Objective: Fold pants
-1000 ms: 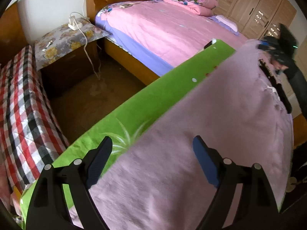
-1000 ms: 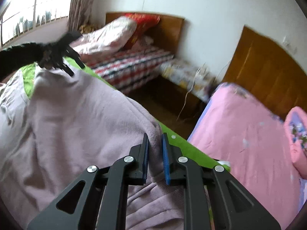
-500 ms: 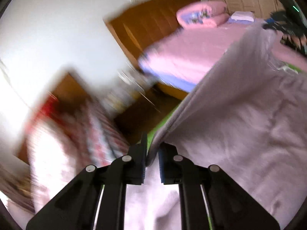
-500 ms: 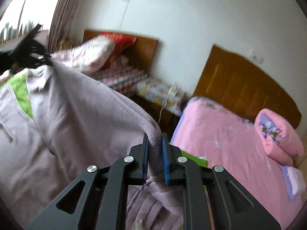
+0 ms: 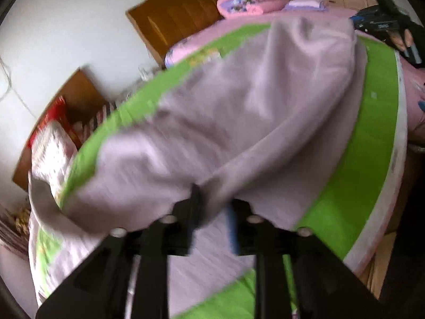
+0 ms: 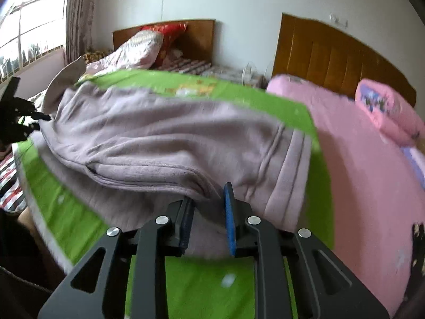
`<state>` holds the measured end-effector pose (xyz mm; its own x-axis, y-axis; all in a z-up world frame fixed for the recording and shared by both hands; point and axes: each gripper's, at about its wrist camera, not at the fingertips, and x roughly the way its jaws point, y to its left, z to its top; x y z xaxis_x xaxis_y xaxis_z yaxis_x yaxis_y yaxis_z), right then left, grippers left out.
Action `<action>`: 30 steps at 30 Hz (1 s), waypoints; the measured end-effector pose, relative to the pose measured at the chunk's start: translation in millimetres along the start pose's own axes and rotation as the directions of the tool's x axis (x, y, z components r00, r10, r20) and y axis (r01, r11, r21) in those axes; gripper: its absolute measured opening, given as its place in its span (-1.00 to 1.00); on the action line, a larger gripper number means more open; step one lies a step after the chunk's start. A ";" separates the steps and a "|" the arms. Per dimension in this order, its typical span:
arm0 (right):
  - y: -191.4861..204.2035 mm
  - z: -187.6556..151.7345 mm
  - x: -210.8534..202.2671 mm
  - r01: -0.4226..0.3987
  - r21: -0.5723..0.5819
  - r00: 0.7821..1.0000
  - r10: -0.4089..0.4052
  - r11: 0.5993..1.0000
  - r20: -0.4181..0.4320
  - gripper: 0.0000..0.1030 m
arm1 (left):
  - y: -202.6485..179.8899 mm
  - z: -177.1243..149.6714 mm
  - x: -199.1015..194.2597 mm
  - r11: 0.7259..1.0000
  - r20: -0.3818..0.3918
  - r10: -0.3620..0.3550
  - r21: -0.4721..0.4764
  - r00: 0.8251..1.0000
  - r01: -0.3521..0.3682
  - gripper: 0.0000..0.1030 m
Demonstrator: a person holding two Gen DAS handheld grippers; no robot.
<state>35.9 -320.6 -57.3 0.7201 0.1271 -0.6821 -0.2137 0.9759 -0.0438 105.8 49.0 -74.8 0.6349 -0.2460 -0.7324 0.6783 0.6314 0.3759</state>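
So we've got the lilac pants [image 6: 164, 143] lying folded over on the green mat [image 6: 79, 218], which sits on a table with a white edge [image 5: 395, 164]. In the right wrist view the waistband end is at about 4 o'clock of the pile, ribbed bands showing.

Our right gripper [image 6: 207, 212] has its jaws a little way apart with a bunch of the pants fabric sitting between them, looks loose rather than pinched. Our left gripper [image 5: 212, 212] is much the same: jaws parted, a fold of fabric between them, but that view's blurry so we can't say how firmly it's touching.

Pink bed [image 6: 372, 175] at 3 o'clock, wooden headboard [image 6: 332, 53] behind it.
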 end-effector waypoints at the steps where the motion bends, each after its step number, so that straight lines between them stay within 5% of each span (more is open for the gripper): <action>1: 2.6 -4.2 -7.5 0.004 0.013 1.000 -0.004 1.000 0.002 -0.51 | -0.9 -2.8 -2.5 0.999 0.014 0.026 -0.027 1.000 -0.025 -0.07; 2: 5.1 -6.6 -14.0 0.011 0.020 1.000 -0.011 1.000 0.012 -0.27 | 3.4 -5.3 -11.6 0.997 0.039 0.006 -0.083 0.999 -0.003 0.53; 3: 7.7 -7.7 -23.3 0.012 0.050 0.999 -0.013 0.999 0.031 0.06 | 8.6 -5.1 -17.0 0.992 0.058 -0.016 -0.122 0.998 0.023 0.87; 5: 6.7 -17.5 -37.0 -0.020 0.148 0.997 0.009 0.989 0.071 0.36 | 29.2 -8.6 -40.4 0.949 0.164 -0.090 -0.285 0.982 0.134 0.88; 7: 4.3 -26.1 -45.9 -0.104 0.255 0.989 0.073 0.961 0.127 0.36 | 48.3 -17.4 -54.0 0.862 0.243 -0.138 -0.448 0.960 0.237 0.94; 11: -2.9 -41.0 -33.3 -0.222 0.440 0.973 0.167 0.870 0.162 0.19 | 77.3 -54.0 -55.4 0.614 0.336 -0.162 -0.702 0.928 0.361 0.96; 14: -6.7 -45.9 -21.0 -0.220 0.524 0.974 0.156 0.823 0.164 0.16 | 75.5 -63.6 -52.7 0.541 0.335 -0.122 -0.766 0.934 0.346 0.96; 19: -31.0 -52.1 -3.8 -0.215 0.676 0.975 0.121 0.705 0.185 0.16 | 70.7 -80.2 -55.1 0.505 0.337 -0.132 -0.786 0.932 0.356 0.96; 22: -42.9 -58.7 9.5 -0.229 0.743 0.973 0.125 0.629 0.194 -0.04 | 75.1 -85.7 -47.8 0.476 0.325 -0.137 -0.807 0.936 0.350 0.96; 25: -41.4 -64.4 14.6 -0.194 0.752 0.980 0.092 0.629 0.177 -0.41 | 82.3 -95.5 -47.0 0.433 0.329 -0.138 -0.828 0.934 0.356 0.96; 30: -36.9 -68.1 13.2 -0.169 0.739 0.984 0.067 0.653 0.166 -0.47 | 100.7 -100.8 -40.5 0.362 0.321 -0.153 -0.862 0.935 0.355 0.93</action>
<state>8.3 -366.9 -114.4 0.8036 0.2202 -0.5529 0.2262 0.7463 0.6260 111.1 196.8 -64.5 0.6084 -0.5625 -0.5599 0.1518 0.7749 -0.6135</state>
